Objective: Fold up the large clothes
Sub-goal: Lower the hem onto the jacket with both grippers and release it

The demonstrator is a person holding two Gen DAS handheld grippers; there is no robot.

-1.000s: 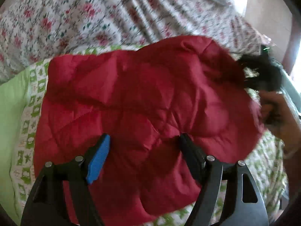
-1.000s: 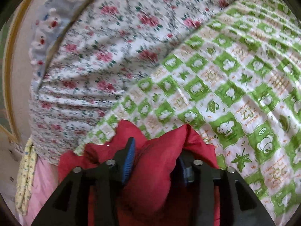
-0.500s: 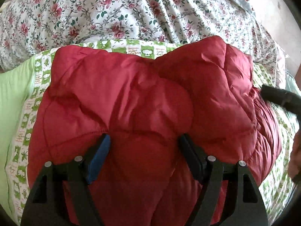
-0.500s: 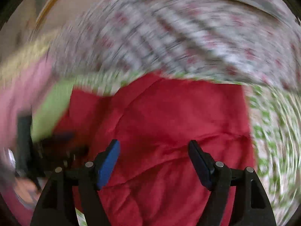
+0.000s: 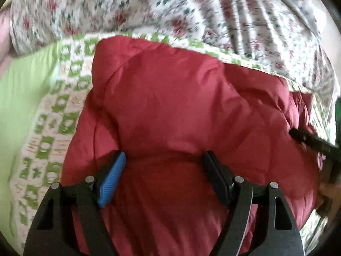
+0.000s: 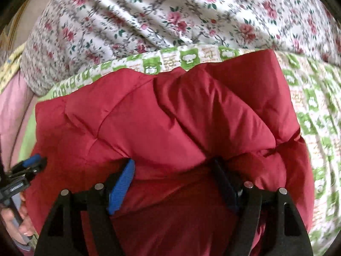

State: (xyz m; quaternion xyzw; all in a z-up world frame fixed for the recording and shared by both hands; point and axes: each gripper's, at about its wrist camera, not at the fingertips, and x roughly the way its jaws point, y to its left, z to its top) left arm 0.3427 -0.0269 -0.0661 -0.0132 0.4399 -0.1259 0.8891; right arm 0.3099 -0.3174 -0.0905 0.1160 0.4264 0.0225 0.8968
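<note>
Lying on the green-checked sheet [image 6: 309, 98], the red jacket [image 5: 181, 106] fills both views. Both grippers, left [image 5: 164, 170] and right [image 6: 174, 177], stand spread over it; the right's jaws have just opened. Only the right view shows a hand [image 6: 21, 224].

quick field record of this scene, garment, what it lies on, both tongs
garment: red quilted jacket, puffy, bunched into folds
lies on: green-and-white checked sheet
behind it: floral cover, rumpled
left tongs: jaws wide, over the jacket, not clamping it
right tongs: jaws wide after just opening; jacket fabric bulges between them, not pinched
fold: not yet flat or neat
</note>
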